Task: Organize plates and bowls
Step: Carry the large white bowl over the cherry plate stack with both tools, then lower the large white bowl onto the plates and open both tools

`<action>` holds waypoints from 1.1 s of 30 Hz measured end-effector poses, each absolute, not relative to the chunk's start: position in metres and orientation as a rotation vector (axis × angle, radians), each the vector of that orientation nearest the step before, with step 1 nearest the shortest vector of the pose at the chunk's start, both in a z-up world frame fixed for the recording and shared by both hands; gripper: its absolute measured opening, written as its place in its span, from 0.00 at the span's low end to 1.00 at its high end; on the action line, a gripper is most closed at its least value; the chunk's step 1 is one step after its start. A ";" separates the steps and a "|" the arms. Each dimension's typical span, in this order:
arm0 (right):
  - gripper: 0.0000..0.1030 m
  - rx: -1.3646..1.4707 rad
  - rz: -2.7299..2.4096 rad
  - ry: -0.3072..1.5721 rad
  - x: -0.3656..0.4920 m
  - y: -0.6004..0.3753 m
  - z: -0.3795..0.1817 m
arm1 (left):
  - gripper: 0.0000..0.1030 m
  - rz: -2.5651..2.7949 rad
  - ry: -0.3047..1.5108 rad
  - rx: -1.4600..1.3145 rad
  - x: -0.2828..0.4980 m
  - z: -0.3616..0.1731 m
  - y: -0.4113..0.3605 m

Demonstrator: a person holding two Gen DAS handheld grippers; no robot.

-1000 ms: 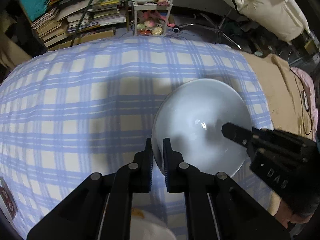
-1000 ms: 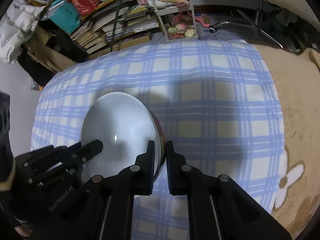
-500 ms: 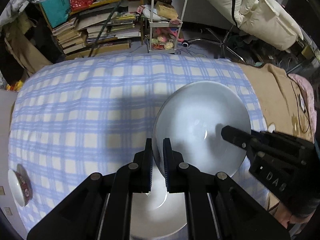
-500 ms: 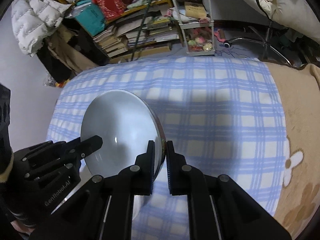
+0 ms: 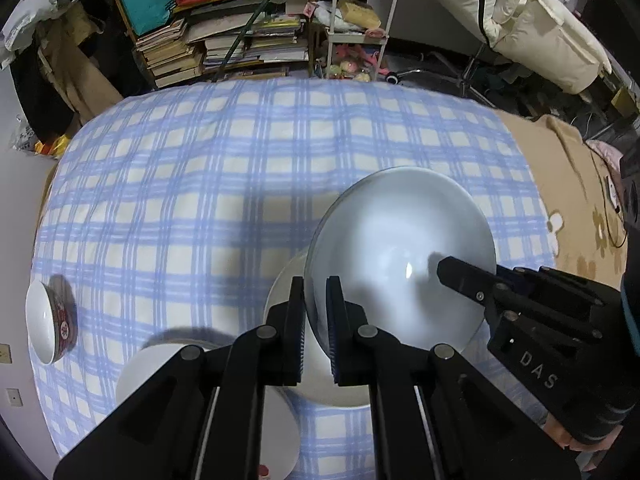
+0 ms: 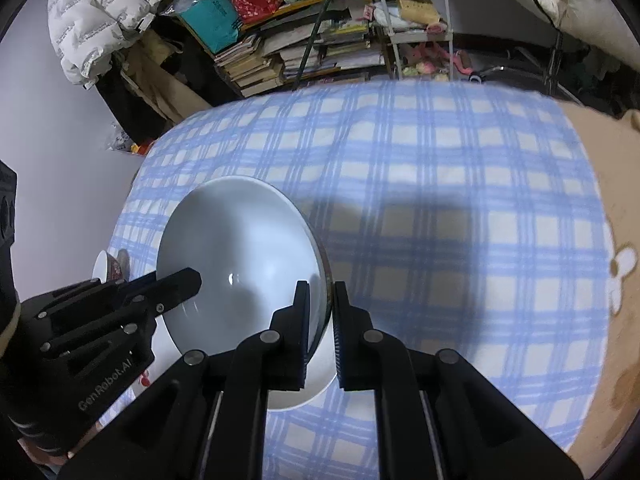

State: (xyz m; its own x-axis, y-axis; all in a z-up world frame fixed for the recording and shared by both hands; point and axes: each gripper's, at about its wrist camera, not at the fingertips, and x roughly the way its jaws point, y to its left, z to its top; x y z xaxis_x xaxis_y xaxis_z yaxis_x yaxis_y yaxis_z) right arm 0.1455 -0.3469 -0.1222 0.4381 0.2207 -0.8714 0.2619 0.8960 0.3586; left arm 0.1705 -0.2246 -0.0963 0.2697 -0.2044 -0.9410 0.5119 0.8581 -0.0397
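A large white bowl (image 5: 400,248) is held up above the blue checked cloth by both grippers. My left gripper (image 5: 315,312) is shut on its left rim. My right gripper (image 6: 321,316) is shut on its right rim; the bowl also shows in the right wrist view (image 6: 240,248). A white plate (image 5: 288,284) lies on the cloth right under the bowl. Another white plate (image 5: 160,368) lies to its left, partly hidden by my left gripper. A small bowl with a red pattern (image 5: 50,328) sits at the cloth's left edge.
The blue checked cloth (image 5: 240,160) covers a soft surface, with a tan flowered blanket (image 6: 616,240) on the right. Beyond the far edge stand stacked books (image 5: 224,48), a white wire rack (image 5: 356,20) and a chair with a white jacket (image 5: 540,20).
Both grippers have risen with the large white bowl. More of the cloth shows now, and the plates and the small red-patterned bowl have come into view below.
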 end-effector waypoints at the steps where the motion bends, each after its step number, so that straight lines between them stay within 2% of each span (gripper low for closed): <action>1: 0.12 0.489 -0.025 1.136 0.144 -0.345 -0.125 | 0.09 -0.488 1.212 0.293 0.169 -0.100 -0.222; 12: 0.12 0.421 -0.024 1.211 0.146 -0.323 -0.155 | 0.09 -0.435 1.261 0.246 0.170 -0.128 -0.209; 33: 0.12 0.309 -0.041 1.201 0.144 -0.307 -0.161 | 0.09 -0.422 1.323 0.235 0.166 -0.141 -0.202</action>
